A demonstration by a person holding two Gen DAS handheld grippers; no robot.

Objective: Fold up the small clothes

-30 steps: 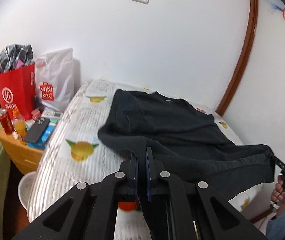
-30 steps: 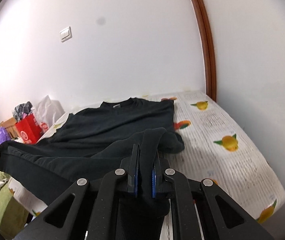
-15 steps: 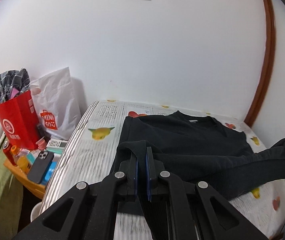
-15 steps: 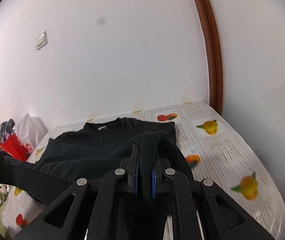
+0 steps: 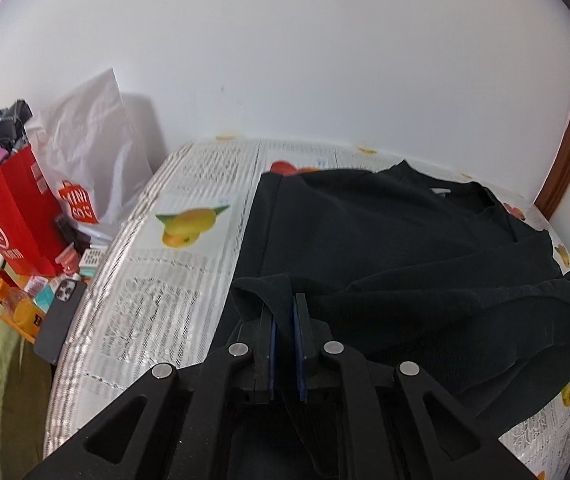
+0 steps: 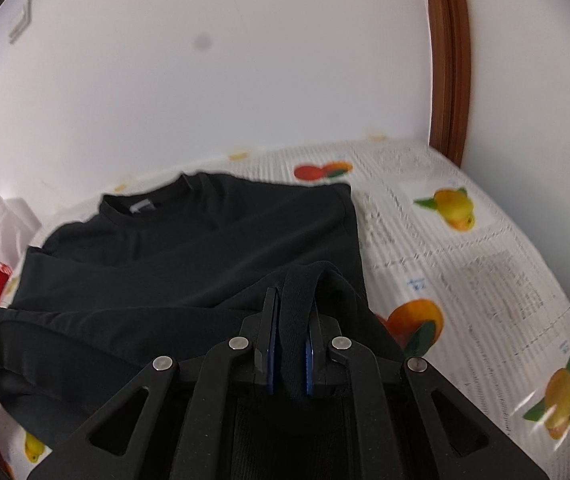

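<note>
Above the fruit-print bed, each tool, left and right, is clenched on the black shirt's hem. The collar lies ahead toward the wall, the hem stretched crosswise between them; neither looks nearer.

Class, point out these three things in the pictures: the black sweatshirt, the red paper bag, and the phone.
black sweatshirt (image 6: 213, 240), right wrist view: flat chest panel.
red paper bag (image 5: 17, 216), left wrist view: its front face.
phone (image 5: 61, 322), left wrist view: its dark back.

Soft even indoor light, motion blur on the bedsheet, strong fisheye bending, dark vignetted corners
</note>
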